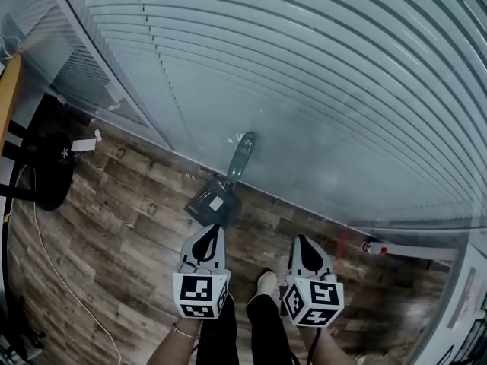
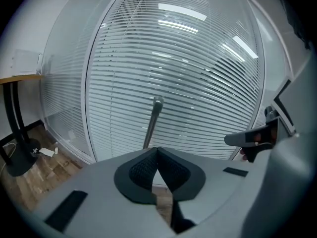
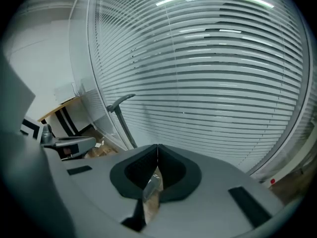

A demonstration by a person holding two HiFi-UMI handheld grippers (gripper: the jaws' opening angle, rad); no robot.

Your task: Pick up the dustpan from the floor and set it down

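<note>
Reach here runs forward and down: the dustpan [image 1: 205,205] stands on the wood-grain floor [image 1: 129,219] straight ahead of the left hand-held gripper [image 1: 213,233], its dark pan just beyond those tips. The right hand-held gripper [image 1: 303,243] sits off to the side and farther from it, so the left looks the nearer hand. The long axis follows the slim grey handle [image 1: 239,158], which rises away from the person and leans against the glass wall with horizontal blinds [image 1: 304,90]. The pan looks like hard, smooth plastic with a pale label on top. Both hand-held grippers have their ribbed black jaws pressed together at the tips and hold nothing.
</note>
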